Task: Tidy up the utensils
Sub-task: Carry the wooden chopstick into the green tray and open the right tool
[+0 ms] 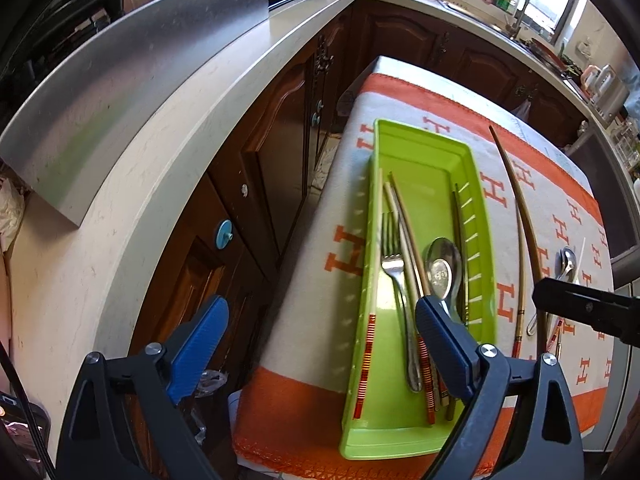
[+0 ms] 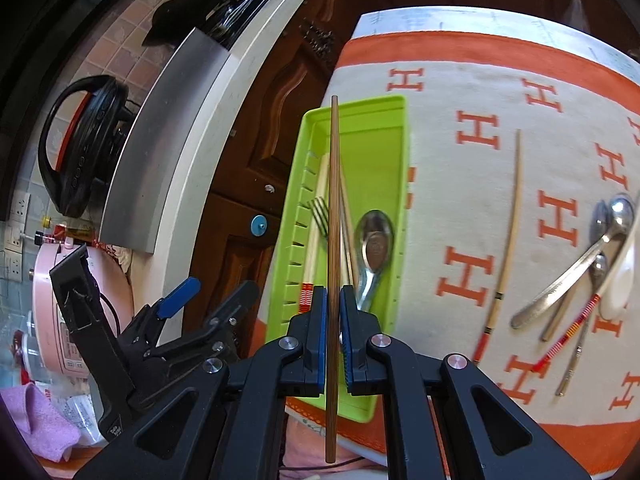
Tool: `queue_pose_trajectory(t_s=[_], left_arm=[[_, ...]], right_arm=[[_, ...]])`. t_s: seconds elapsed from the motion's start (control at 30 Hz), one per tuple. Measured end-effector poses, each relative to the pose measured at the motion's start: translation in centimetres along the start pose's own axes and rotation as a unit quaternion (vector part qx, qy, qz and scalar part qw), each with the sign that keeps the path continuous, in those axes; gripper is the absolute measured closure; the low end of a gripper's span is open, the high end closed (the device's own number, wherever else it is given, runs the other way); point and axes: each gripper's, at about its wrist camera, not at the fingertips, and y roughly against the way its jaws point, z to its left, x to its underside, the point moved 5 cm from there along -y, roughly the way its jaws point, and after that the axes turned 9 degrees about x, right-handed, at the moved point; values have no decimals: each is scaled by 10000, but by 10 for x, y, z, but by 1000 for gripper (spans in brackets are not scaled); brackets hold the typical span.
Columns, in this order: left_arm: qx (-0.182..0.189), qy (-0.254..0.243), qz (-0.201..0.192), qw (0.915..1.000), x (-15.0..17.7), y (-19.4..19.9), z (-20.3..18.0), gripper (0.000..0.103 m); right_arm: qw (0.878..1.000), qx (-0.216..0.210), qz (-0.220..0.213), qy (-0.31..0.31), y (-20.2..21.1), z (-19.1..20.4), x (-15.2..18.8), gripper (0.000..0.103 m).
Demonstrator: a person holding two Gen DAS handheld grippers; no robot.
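Observation:
A green tray [image 1: 430, 148] lies on an orange-and-white cloth [image 1: 304, 312] and holds a fork [image 1: 394, 264], a spoon [image 1: 442, 268] and several chopsticks. My left gripper [image 1: 320, 344] is open and empty, above the tray's near left side. My right gripper [image 2: 333, 312] is shut on a dark brown chopstick [image 2: 333, 200] and holds it lengthwise above the tray [image 2: 384, 152]. That chopstick also shows in the left wrist view [image 1: 520, 216]. Another chopstick [image 2: 510, 232], spoons [image 2: 576, 272] and a red-striped chopstick [image 2: 568, 336] lie on the cloth to the right.
A pale countertop [image 1: 132, 184] with a metal panel [image 1: 132, 80] runs along the left, over dark wooden cabinets [image 1: 256, 184]. A black pot lid [image 2: 84, 140] and a pink cooker [image 2: 52, 304] stand at the far left. A sink and bottles are at the back.

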Motion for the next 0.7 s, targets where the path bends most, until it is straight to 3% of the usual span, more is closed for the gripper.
queue_pose_trajectory(t_s=[0.1,0.2,0.3,0.5,0.7], left_arm=[[-9,30,24,10000,1,-2,2,9],[5,79,36,10000,1,-3,5,1],[16,117,22,9999,0,-3,6,1],[69,184,60,9998,1,-5,7,1],[121,69,138,9998,4,-8,-6,1]], right_arm=[[10000,49,-41,42,-12,5,-8,97],[9994,211,-179,223,-19,9,-17,96],[9990,275,-240,261,-23,11,-19,89],[9994,171,-156,239,-24,4,-11,88],[9987,379,-264,216,-14,-23,7,88]])
